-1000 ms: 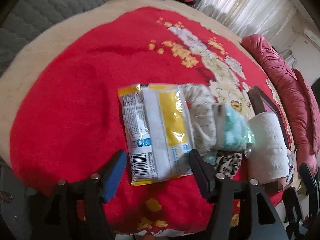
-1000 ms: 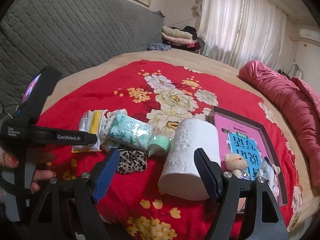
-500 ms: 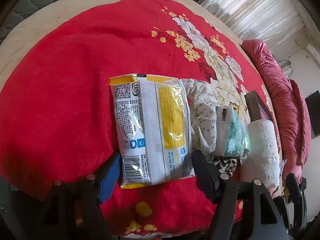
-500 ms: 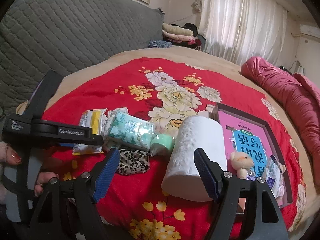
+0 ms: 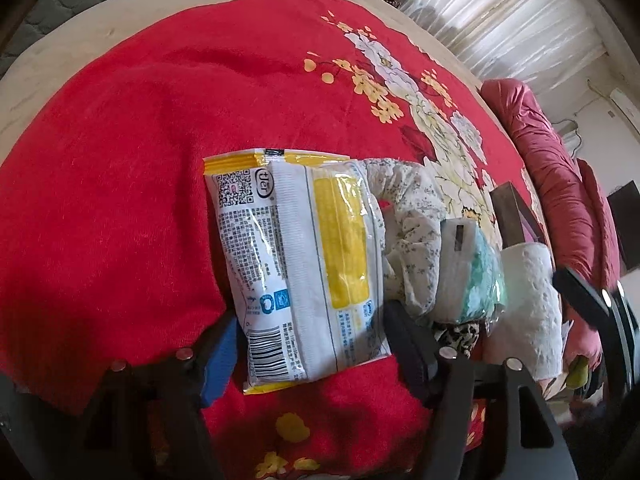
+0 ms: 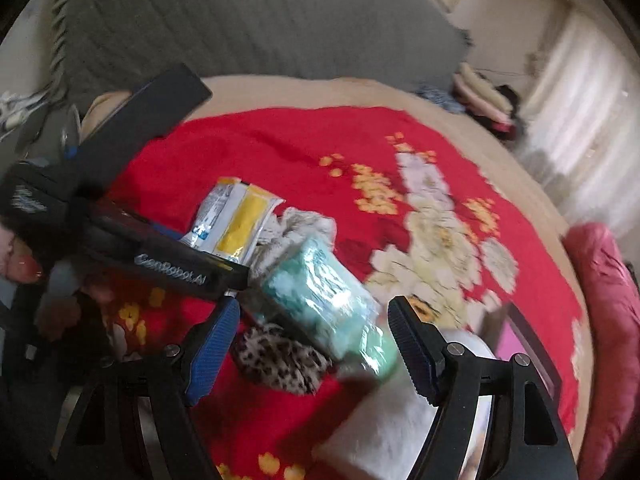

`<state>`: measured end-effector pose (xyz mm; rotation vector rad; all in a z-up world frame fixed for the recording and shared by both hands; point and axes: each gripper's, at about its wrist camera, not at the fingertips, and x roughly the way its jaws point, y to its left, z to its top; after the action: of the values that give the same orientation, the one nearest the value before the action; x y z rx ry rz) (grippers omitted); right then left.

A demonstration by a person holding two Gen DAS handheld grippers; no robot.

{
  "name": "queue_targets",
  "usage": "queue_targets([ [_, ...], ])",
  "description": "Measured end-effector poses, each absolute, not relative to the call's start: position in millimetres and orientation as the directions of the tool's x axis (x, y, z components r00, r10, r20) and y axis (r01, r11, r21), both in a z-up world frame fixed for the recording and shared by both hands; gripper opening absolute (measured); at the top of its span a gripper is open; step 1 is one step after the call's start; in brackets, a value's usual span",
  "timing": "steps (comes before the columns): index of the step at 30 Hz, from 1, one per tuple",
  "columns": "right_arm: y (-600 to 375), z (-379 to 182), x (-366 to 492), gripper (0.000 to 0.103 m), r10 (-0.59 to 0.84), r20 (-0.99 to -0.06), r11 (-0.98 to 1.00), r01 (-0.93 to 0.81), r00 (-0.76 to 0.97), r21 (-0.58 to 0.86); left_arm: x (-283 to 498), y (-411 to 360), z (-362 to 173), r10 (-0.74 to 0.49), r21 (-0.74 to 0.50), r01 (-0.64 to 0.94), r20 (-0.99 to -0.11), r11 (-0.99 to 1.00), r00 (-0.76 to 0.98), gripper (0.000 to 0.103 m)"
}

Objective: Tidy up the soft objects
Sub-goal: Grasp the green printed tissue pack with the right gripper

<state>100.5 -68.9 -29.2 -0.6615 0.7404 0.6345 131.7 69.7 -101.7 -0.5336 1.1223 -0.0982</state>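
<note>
A white-and-yellow packet (image 5: 296,272) lies on the red floral blanket (image 5: 120,160). My left gripper (image 5: 311,314) straddles its near end; the jaws are closing, the pads sit right at its edges, and the packet is not squeezed. To its right lie a floral cloth (image 5: 412,236), a teal tissue packet (image 5: 476,276), a leopard-print cloth (image 5: 460,332) and a white paper roll (image 5: 528,300). My right gripper (image 6: 314,308) hovers open over the teal packet (image 6: 320,300) and leopard cloth (image 6: 280,356), holding nothing. The right wrist view is blurred.
A dark framed tray (image 5: 508,208) with a pink book sits beyond the roll. A pink quilt (image 5: 560,160) runs along the bed's right side. A grey quilted headboard (image 6: 240,20) stands behind. A hand (image 6: 24,268) holds the left tool's black frame (image 6: 172,274).
The right gripper has swung left and rolled, from framing the paper roll to framing the teal packet and leopard cloth. The left gripper has sunk closer around the white-and-yellow packet's near end.
</note>
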Motion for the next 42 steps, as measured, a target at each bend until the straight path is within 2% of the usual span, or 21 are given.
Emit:
queue_targets([
  [6, -54.6, -48.0, 129.8, 0.078, 0.247, -0.826, 0.512, -0.792, 0.506, -0.332, 129.9, 78.7, -102.6, -0.373, -0.486, -0.180, -0.818, 0.855, 0.437, 0.060],
  [14, -39.3, -70.6, 147.7, 0.078, 0.186, -0.870, 0.435, -0.832, 0.457, -0.344, 130.2, 83.5, -105.1, -0.394, -0.514, -0.184, -0.803, 0.838, 0.447, 0.062],
  [15, -38.8, -70.7, 147.4, 0.077, 0.190, -0.868, 0.437, -0.831, 0.459, -0.344, 130.0, 83.4, -105.3, -0.393, -0.515, -0.187, -0.802, 0.837, 0.449, 0.062],
  [16, -39.4, -69.8, 146.4, 0.069, 0.204, -0.867, 0.439, -0.834, 0.455, -0.335, 130.6, 82.3, -105.6, -0.390, -0.512, -0.189, -0.804, 0.838, 0.450, 0.062],
  [19, -40.1, -70.3, 144.9, 0.062, 0.205, -0.870, 0.455, -0.830, 0.449, -0.322, 132.5, 79.9, -105.9, -0.381, -0.511, -0.207, -0.805, 0.834, 0.455, 0.064],
  [23, -44.4, -63.9, 137.9, 0.060, 0.225, -0.854, 0.498, -0.809, 0.468, -0.312, 132.4, 80.2, -106.4, -0.373, -0.519, -0.234, -0.801, 0.822, 0.468, 0.065],
  [27, -53.7, -47.8, 130.3, 0.060, 0.263, -0.818, 0.575, -0.764, 0.512, -0.293, 133.3, 77.7, -105.1, -0.349, -0.490, -0.225, -0.814, 0.842, 0.465, 0.059],
  [33, -65.4, -22.9, 114.0, 0.060, 0.291, -0.745, 0.681, -0.677, 0.600, -0.280, 130.3, 81.9, -102.8, -0.360, -0.505, -0.214, -0.800, 0.836, 0.480, 0.056],
  [42, -103.3, -5.3, 103.5, 0.060, 0.360, -0.677, 0.849, -0.526, 0.642, -0.048, 122.1, 92.5, -88.6, -0.388, -0.551, -0.186, -0.753, 0.814, 0.531, 0.056],
])
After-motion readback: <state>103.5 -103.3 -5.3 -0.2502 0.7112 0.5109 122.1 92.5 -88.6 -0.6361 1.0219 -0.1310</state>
